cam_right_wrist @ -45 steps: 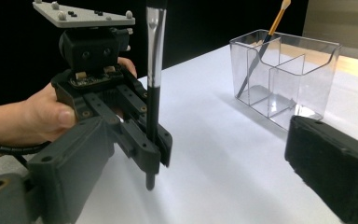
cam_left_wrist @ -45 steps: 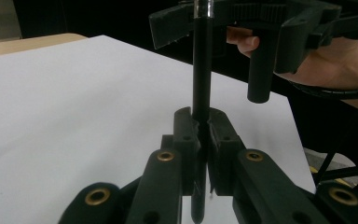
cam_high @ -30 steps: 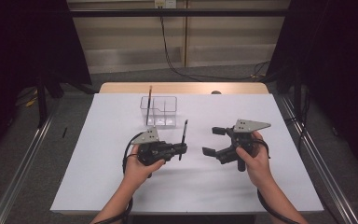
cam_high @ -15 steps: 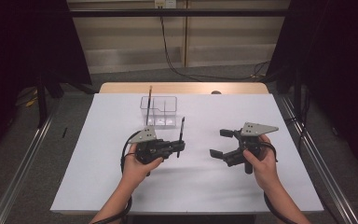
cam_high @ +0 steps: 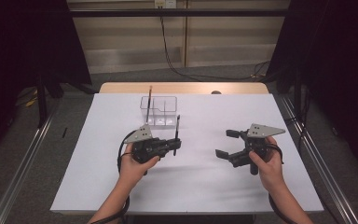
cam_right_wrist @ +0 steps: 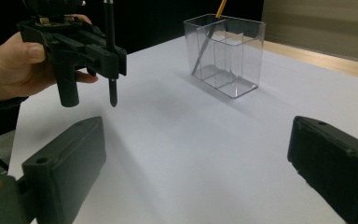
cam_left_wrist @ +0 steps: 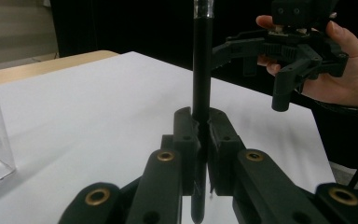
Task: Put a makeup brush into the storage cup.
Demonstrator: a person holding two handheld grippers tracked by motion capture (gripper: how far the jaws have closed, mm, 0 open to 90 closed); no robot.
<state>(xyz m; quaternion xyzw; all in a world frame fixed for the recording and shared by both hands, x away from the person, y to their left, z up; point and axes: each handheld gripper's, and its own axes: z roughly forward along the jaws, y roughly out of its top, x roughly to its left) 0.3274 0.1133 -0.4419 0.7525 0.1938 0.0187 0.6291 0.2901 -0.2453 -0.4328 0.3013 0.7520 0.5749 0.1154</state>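
Observation:
My left gripper is shut on a black pen, which stands upright between its jaws above the white table. In the left gripper view the pen rises straight from the clamped jaws. A clear plastic organiser with compartments stands behind it, with a pencil leaning in its left compartment. My right gripper hovers to the right, jaws wide open with nothing between them. The right gripper view shows the left gripper holding the pen tip down, and the organiser beyond.
A white sheet covers the table, with a wooden strip along the far edge. Metal rails run along both sides on the floor. A small dark object lies at the far edge.
My right gripper has drawn away to the right and slightly toward the near edge. The left gripper keeps its place with the pen upright.

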